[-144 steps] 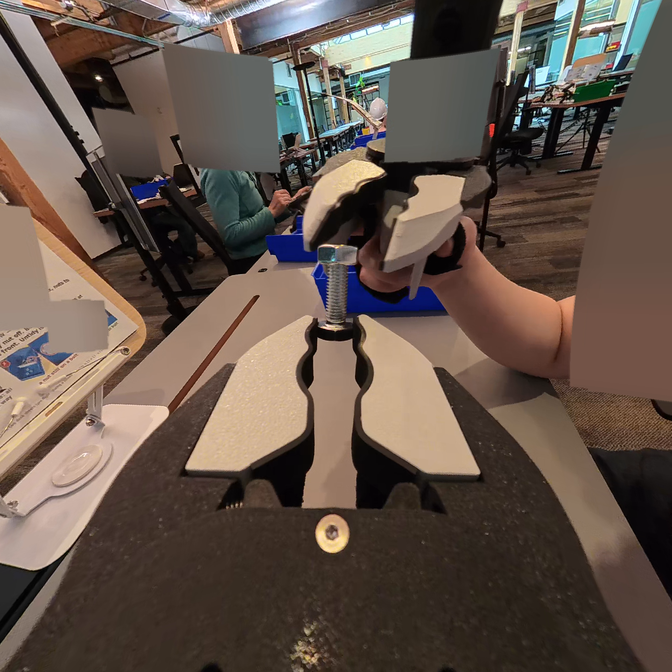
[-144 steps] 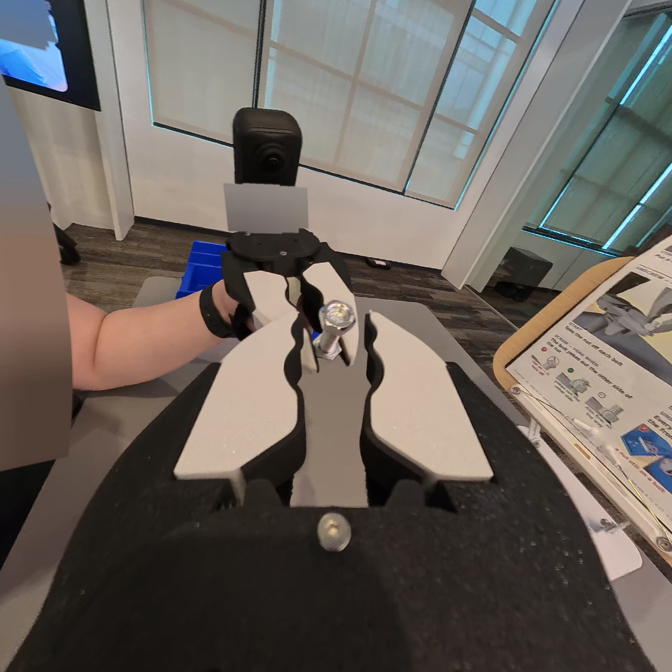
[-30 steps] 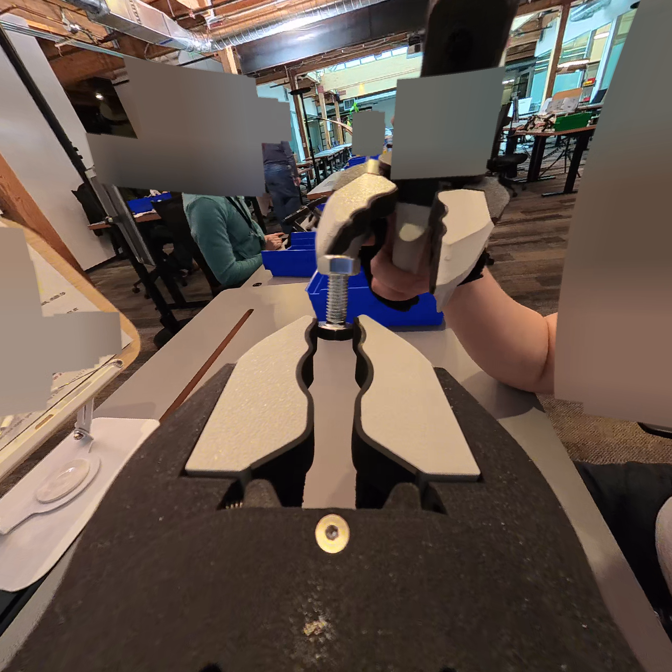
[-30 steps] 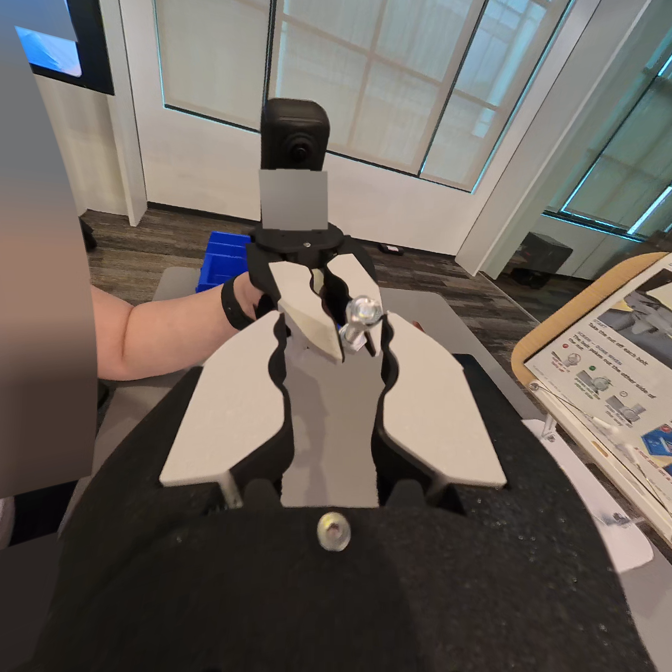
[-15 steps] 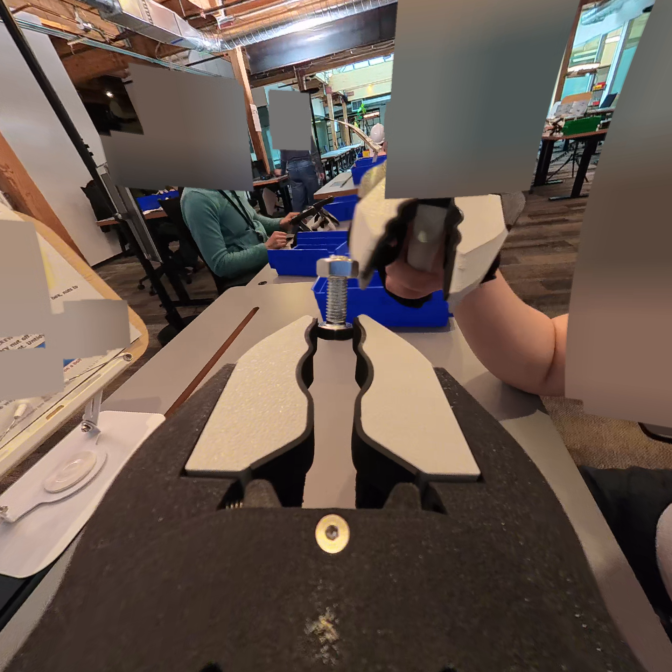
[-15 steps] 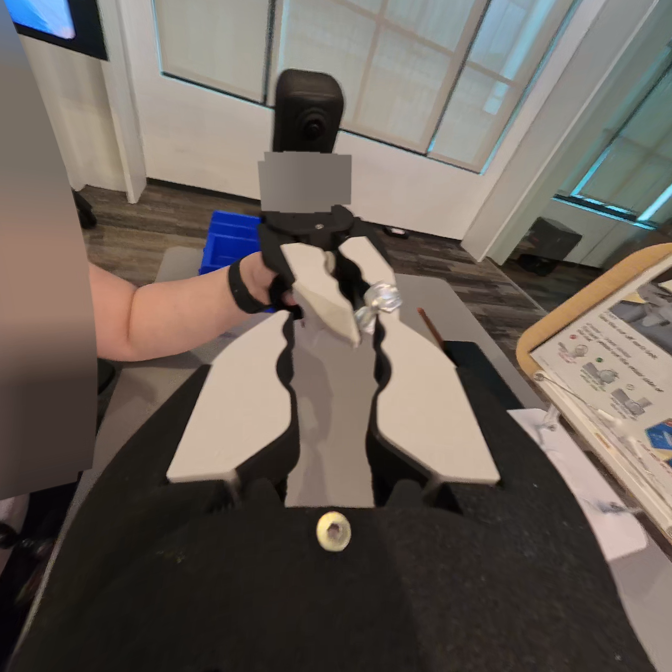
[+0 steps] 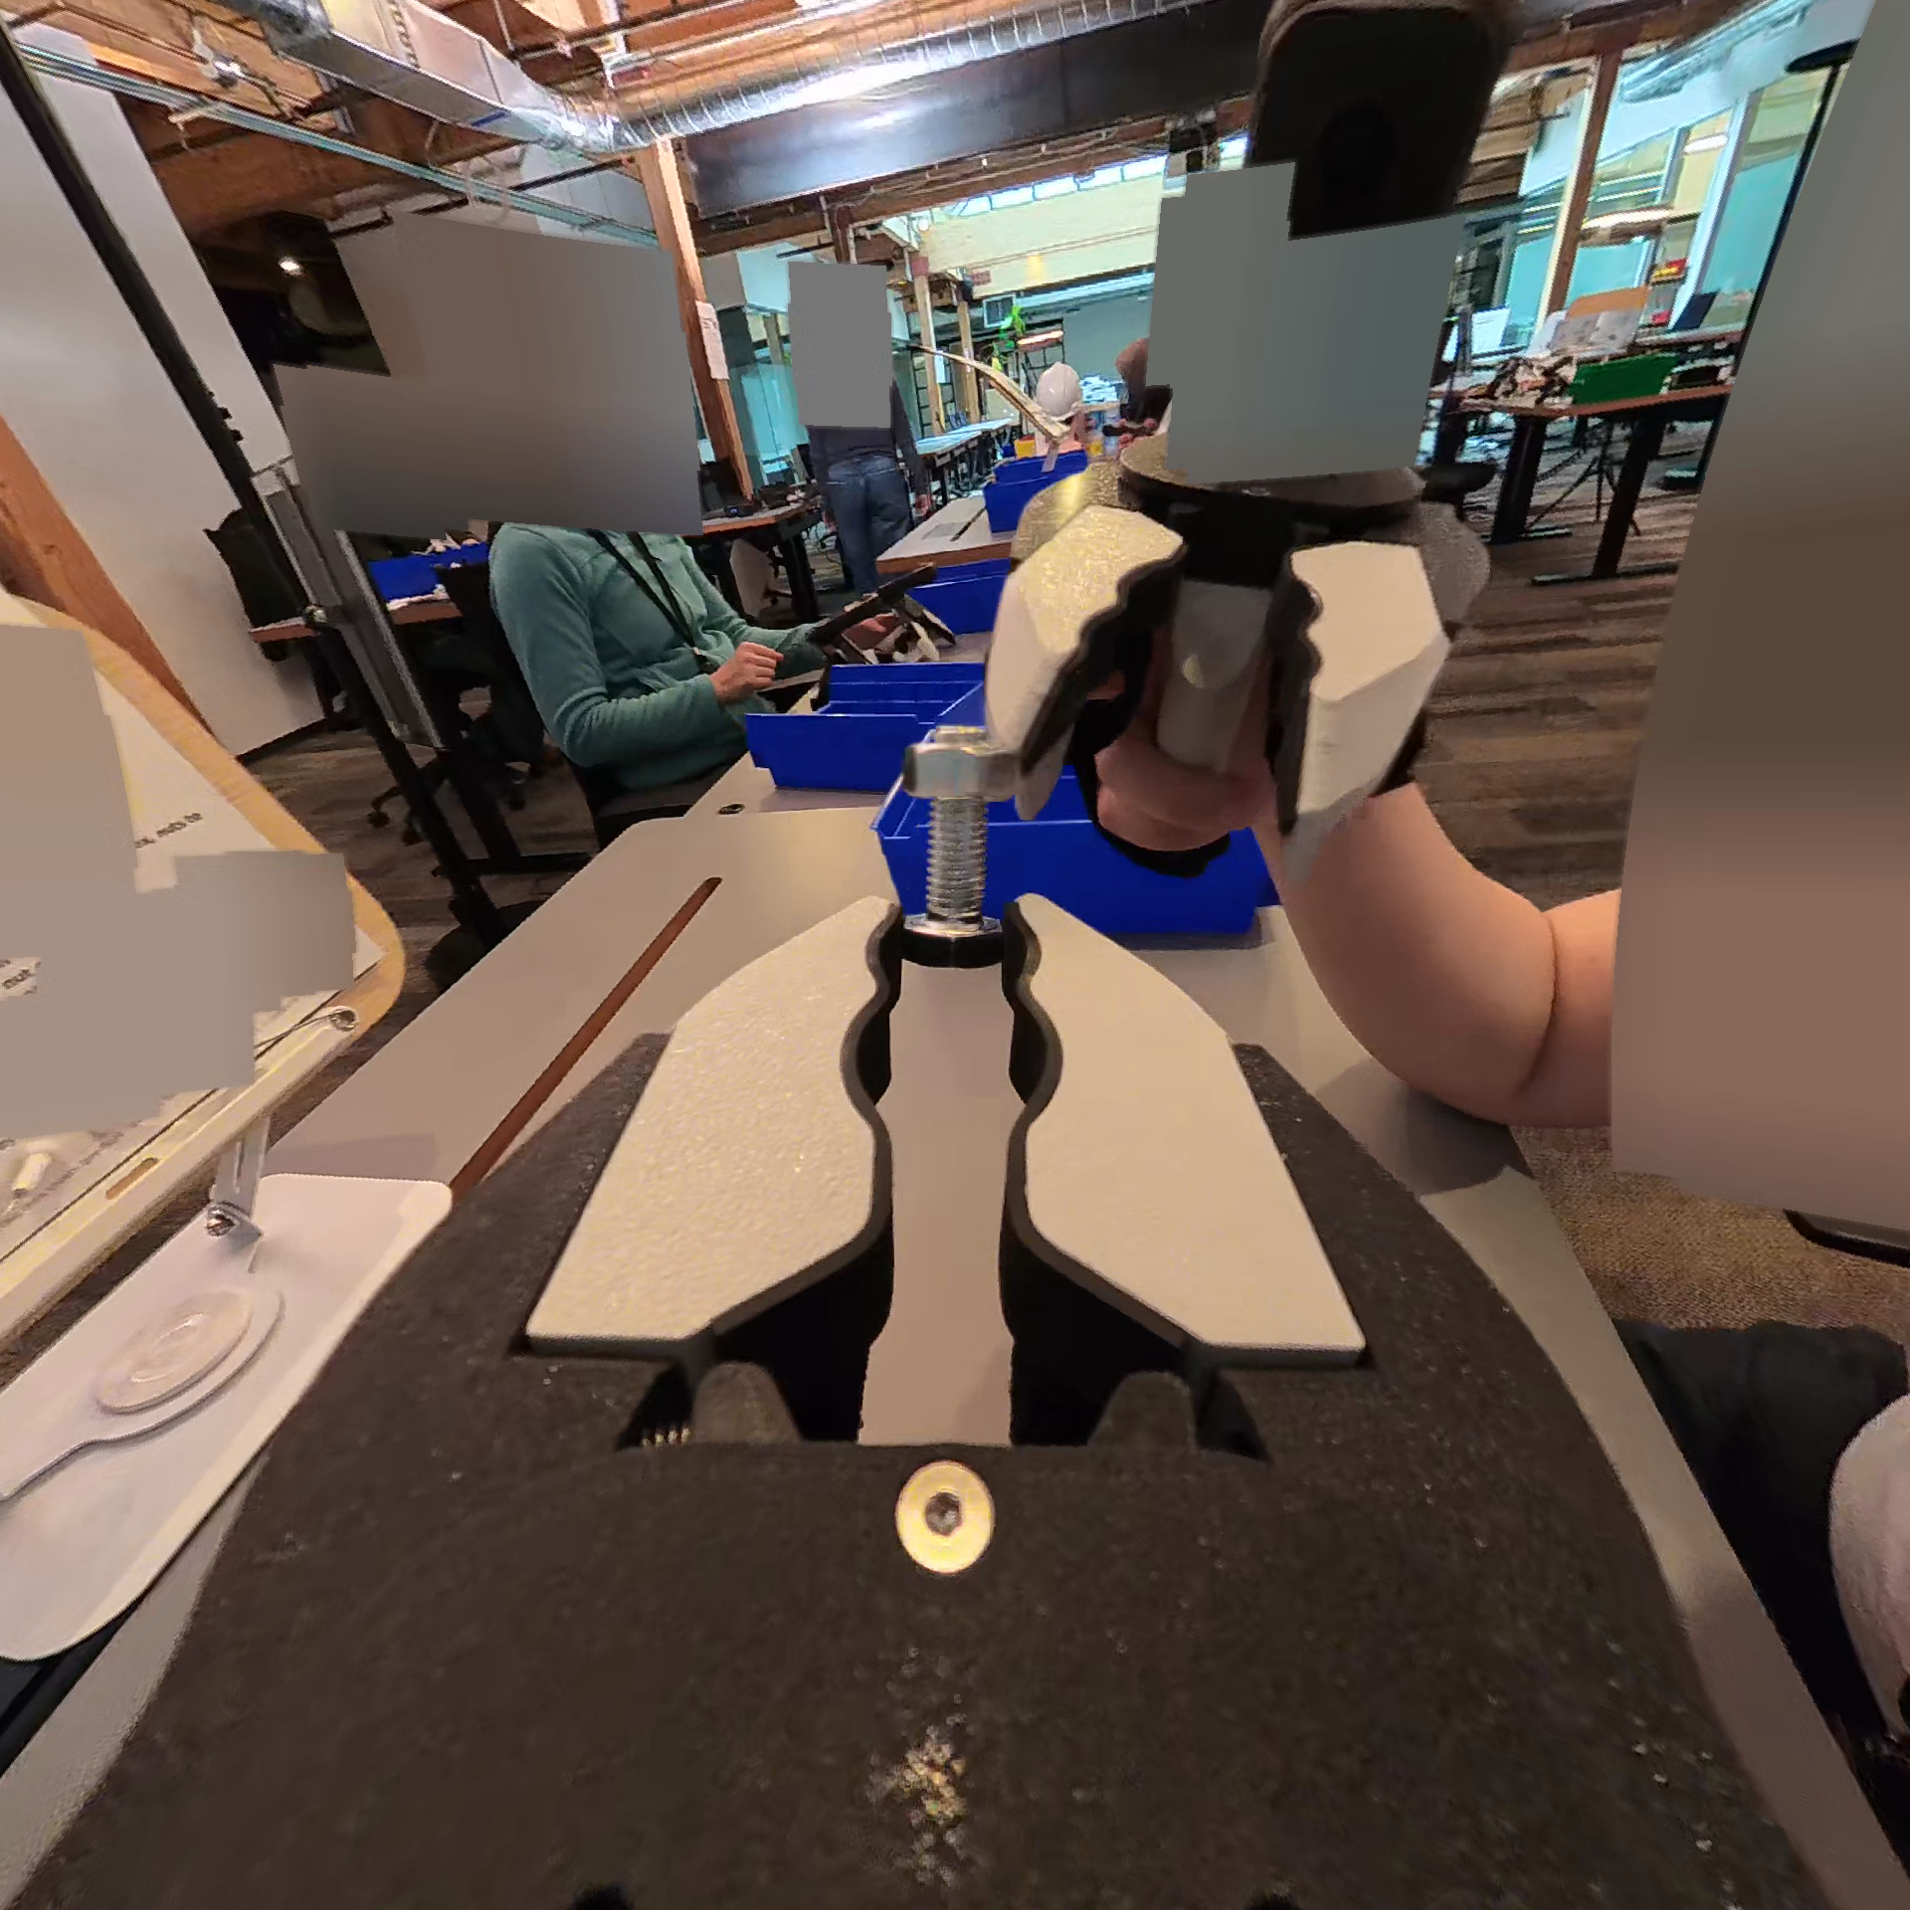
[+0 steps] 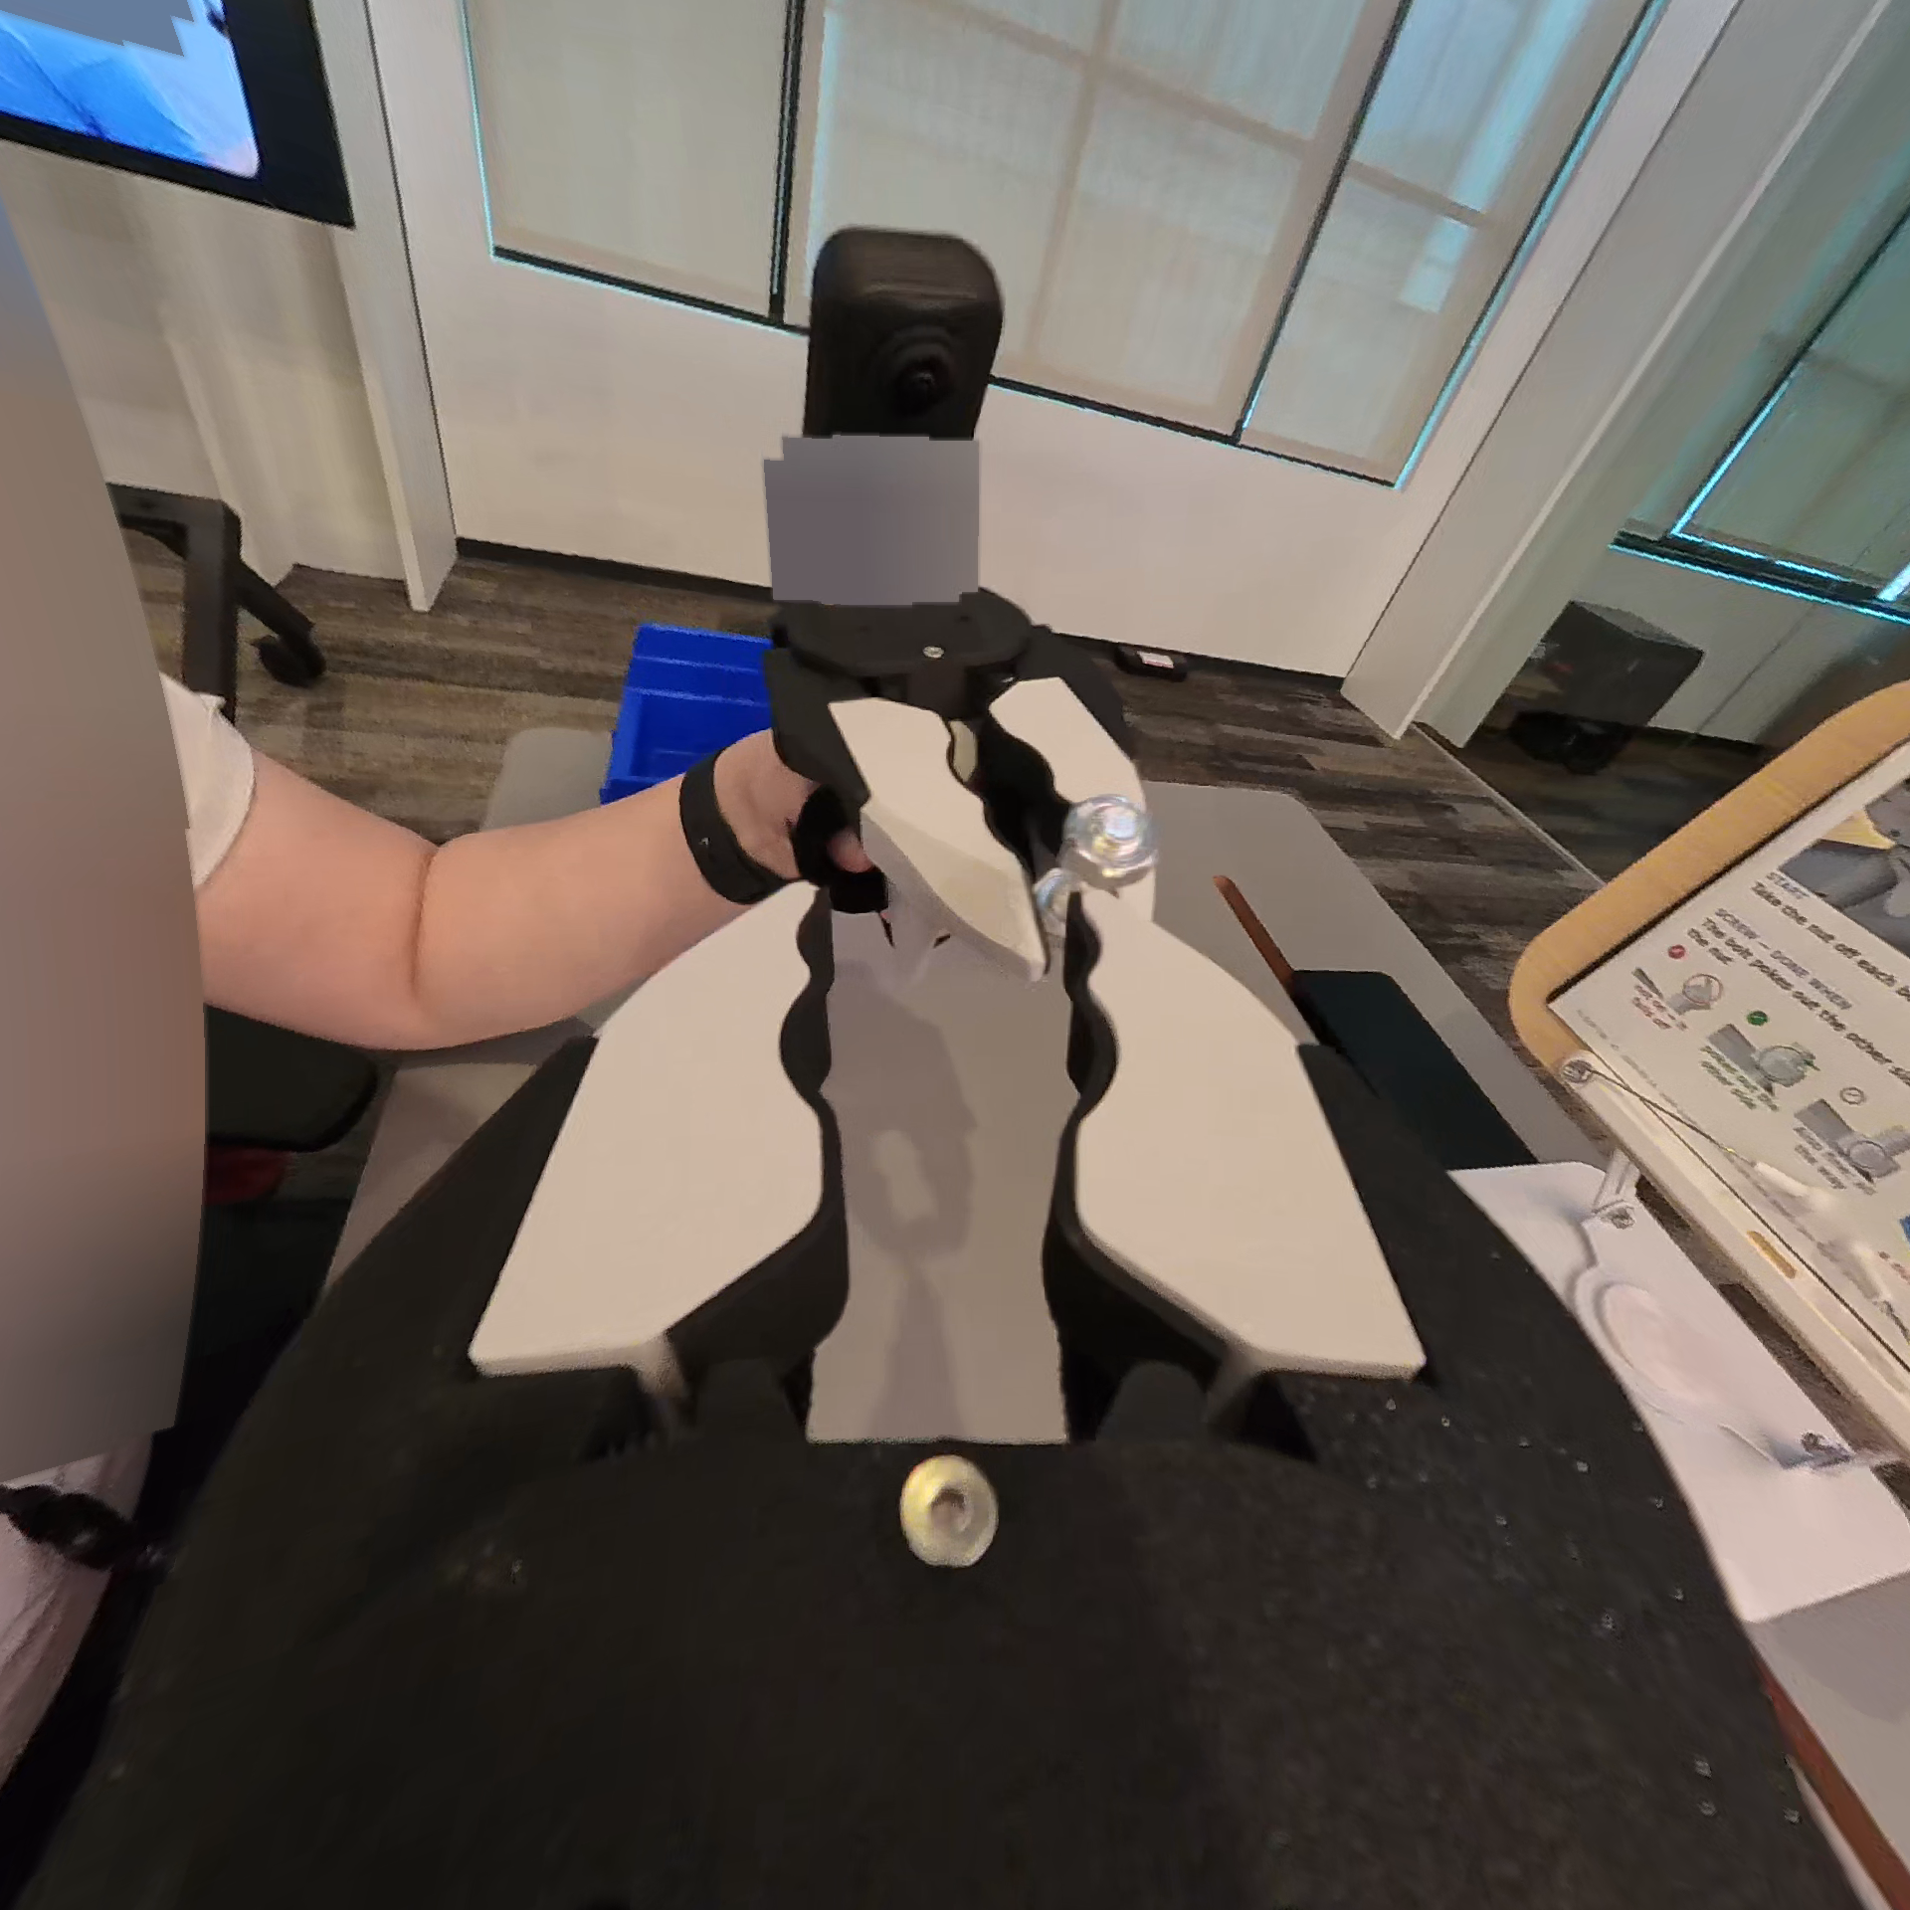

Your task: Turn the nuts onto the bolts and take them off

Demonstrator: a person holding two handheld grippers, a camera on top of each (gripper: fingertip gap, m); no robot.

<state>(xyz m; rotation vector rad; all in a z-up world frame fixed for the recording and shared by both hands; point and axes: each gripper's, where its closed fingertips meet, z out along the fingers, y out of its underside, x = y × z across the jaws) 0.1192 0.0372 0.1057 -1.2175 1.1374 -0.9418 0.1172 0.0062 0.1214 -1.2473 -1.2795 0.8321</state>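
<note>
Both grippers worked one hex bolt [image 7: 953, 827]. Left gripper [image 7: 951, 946] clamped on nut [image 7: 951, 947] at fingertips, bolt upright above. Right gripper [image 7: 1152, 765] spread wide, one fingertip beside bolt head. Best recentred over head, closed squarely before turning, nut held steady.

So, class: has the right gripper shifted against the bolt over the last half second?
Yes. In the left wrist view the right gripper has closed in leftward on the bolt, its finger now at the bolt head, before the blue bin.
</note>
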